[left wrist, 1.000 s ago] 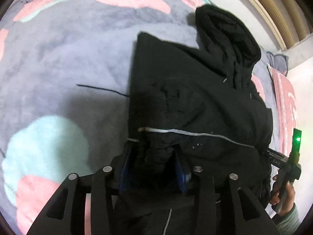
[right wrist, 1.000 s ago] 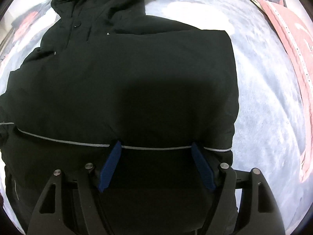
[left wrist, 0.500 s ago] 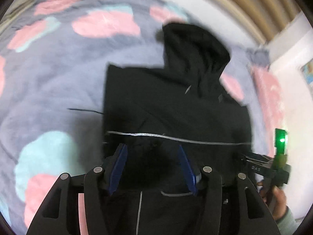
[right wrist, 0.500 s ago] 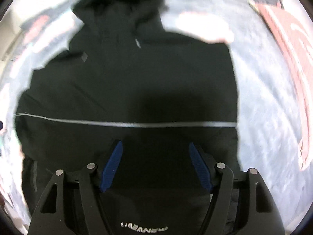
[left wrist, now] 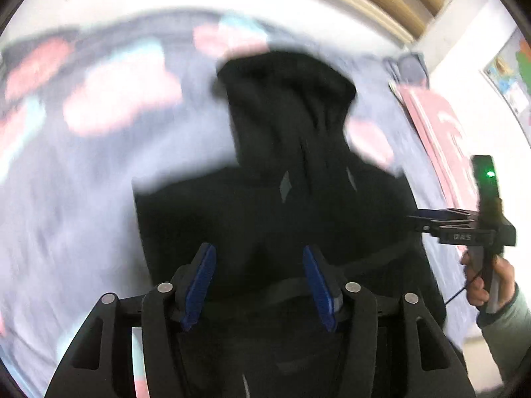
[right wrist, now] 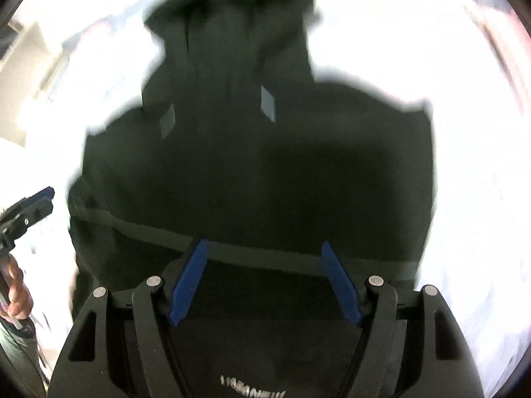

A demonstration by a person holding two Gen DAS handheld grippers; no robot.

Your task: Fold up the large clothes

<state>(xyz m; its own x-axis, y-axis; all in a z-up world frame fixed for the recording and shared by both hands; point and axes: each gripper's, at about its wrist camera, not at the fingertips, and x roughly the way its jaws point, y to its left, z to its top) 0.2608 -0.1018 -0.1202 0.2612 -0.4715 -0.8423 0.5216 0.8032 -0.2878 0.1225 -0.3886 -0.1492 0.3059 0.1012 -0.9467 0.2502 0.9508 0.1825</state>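
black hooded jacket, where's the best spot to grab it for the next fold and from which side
Probably the hood: it sticks out past the squared-off body of the black hooded jacket at the far end. Come from above, fingers straddling its bunched fabric, and bring it back over the body. Both the left gripper and the right gripper are open above the near hem.

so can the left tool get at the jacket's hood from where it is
Probably yes: the left tool is open above the black jacket, and nothing lies between it and the hood ahead.
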